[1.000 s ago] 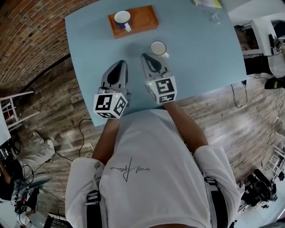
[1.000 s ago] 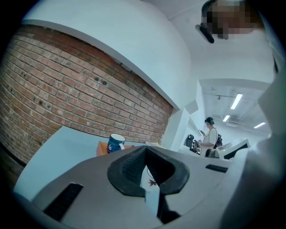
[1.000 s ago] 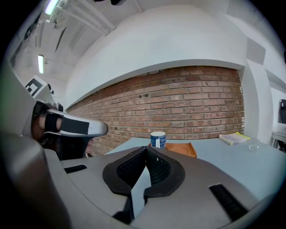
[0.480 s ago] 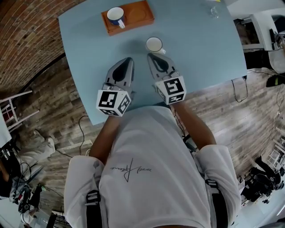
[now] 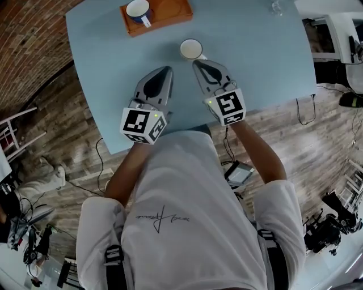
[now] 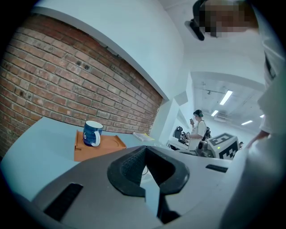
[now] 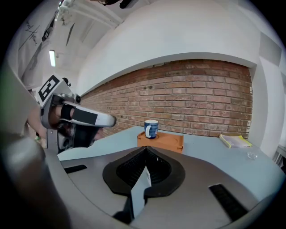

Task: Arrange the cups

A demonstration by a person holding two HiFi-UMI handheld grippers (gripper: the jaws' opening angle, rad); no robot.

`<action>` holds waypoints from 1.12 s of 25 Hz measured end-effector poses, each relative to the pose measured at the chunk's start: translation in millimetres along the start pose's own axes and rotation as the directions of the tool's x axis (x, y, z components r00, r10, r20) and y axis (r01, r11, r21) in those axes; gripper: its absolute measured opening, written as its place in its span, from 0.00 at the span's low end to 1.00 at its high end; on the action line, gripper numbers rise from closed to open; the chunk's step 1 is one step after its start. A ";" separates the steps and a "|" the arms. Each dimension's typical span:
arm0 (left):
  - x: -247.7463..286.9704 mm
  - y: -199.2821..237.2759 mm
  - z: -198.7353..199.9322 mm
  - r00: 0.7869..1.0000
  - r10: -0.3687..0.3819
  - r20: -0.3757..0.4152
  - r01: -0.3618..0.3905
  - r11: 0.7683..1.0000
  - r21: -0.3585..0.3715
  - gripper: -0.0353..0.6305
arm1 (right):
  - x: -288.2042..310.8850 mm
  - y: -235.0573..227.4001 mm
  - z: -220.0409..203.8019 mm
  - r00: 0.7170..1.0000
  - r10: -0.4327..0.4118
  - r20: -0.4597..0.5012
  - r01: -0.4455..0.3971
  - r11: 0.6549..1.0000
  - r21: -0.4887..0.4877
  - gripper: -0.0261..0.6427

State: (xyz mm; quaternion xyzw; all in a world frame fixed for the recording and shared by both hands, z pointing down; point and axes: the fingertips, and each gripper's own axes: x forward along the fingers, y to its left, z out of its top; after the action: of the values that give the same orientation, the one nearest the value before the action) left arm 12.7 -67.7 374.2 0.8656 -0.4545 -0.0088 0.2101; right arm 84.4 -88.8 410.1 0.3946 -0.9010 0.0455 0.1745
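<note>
**At the worktop's front edge: both tools shut, white cup not yet taken**

Over the front part of the worktop (image 5: 272,62), the left tool (image 5: 165,71) and the right tool (image 5: 198,62) hover side by side. Each has its jaws pressed together on nothing.

A blue cup (image 5: 138,9) stands on the left half of an orange tray (image 5: 170,10), toward the far edge and left of centre. A white cup (image 5: 191,49) stands on the bare worktop near its middle, just beyond the right tool's tip.

The count is two cups, one tray and two tools.

I judge the step in hand to be the reach for the white cup. The next move likely calls for the right tool to spread its jaws, close on the rim or handle, and carry the cup to the tray's free half.
</note>
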 end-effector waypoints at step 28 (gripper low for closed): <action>32.6 -16.0 -28.9 0.995 -0.006 -0.100 0.006 1.000 0.006 0.06 | -5.1 -39.8 -72.0 0.997 -0.041 -0.063 0.046 0.995 0.089 0.08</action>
State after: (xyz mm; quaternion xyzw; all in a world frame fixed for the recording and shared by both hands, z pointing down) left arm 50.3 -75.3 400.3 0.8670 -0.4408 0.0351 0.2299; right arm 136.6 -96.7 473.4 0.4200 -0.8835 0.0945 0.1849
